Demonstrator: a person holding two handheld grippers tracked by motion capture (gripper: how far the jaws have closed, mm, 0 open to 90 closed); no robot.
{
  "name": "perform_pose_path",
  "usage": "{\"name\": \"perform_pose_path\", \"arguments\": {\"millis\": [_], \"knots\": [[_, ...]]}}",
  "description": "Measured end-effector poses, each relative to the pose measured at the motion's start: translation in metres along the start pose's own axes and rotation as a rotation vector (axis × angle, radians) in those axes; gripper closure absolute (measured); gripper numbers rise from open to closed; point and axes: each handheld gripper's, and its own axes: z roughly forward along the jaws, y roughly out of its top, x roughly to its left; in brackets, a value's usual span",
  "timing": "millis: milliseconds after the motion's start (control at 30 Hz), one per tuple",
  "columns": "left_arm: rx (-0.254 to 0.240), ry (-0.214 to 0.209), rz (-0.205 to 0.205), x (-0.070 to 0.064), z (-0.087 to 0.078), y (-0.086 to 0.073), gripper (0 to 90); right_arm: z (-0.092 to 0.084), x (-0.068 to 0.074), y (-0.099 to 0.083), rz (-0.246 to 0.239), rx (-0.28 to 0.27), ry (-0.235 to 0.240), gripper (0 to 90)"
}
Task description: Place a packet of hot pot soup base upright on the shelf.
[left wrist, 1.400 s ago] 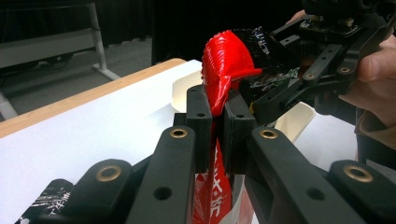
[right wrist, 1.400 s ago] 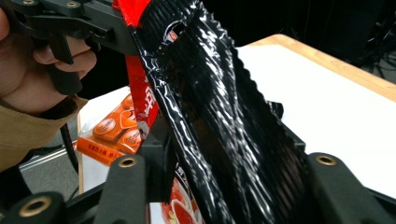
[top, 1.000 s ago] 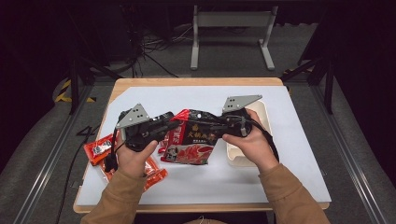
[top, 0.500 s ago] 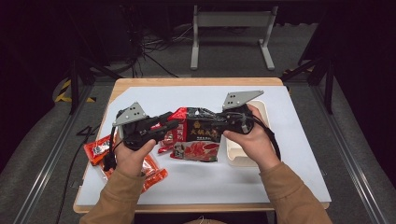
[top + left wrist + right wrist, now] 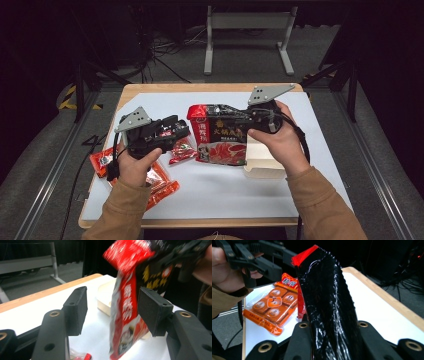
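Lifted off the tabletop (image 5: 320, 125) since before: red-black pouch (image 5: 220, 135); clamped in right tongs (image 5: 250, 117); left tongs (image 5: 182, 131) just opened, released.

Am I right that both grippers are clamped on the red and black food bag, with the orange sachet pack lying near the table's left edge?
Not quite: only the right gripper is clamped on the red and black food bag. The left gripper has just been opening; the left gripper view shows the bag between its pads, with a gap on each side. The orange sachet pack does lie near the table's left edge.
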Motion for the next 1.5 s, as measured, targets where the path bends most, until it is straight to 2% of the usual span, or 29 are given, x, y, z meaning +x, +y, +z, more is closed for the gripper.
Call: {"name": "perform_pose_path", "arguments": {"millis": [200, 433, 733, 900, 933, 1000, 1167, 1500], "knots": [[0.019, 0.002, -0.004, 0.006, 0.002, -0.002, 38.2, -0.015, -0.011, 0.008, -0.008, -0.011, -0.029, 76.5], [0.03, 0.01, 0.004, 0.007, 0.004, -0.003, 35.8, -0.031, -0.035, 0.019, -0.028, -0.016, -0.038, 76.6], [0.055, -0.005, 0.005, 0.008, 0.008, -0.004, 33.2, -0.043, -0.055, 0.027, -0.055, -0.029, -0.057, 76.5], [0.064, -0.003, 0.002, 0.01, 0.008, -0.005, 31.4, -0.048, -0.067, 0.027, -0.052, -0.036, -0.083, 76.5], [0.064, -0.002, 0.001, 0.01, 0.008, -0.005, 31.2, -0.049, -0.073, 0.026, -0.053, -0.044, -0.093, 76.5], [0.063, -0.002, -0.001, 0.011, 0.008, -0.005, 31.1, -0.05, -0.075, 0.025, -0.052, -0.048, -0.096, 76.5], [0.069, 0.003, -0.002, 0.012, 0.008, -0.006, 30.8, -0.055, -0.091, 0.021, -0.043, -0.076, -0.129, 76.5], [0.074, 0.008, -0.008, 0.014, 0.009, -0.007, 30.0, -0.057, -0.109, 0.017, -0.084, -0.066, -0.184, 76.7]]}}
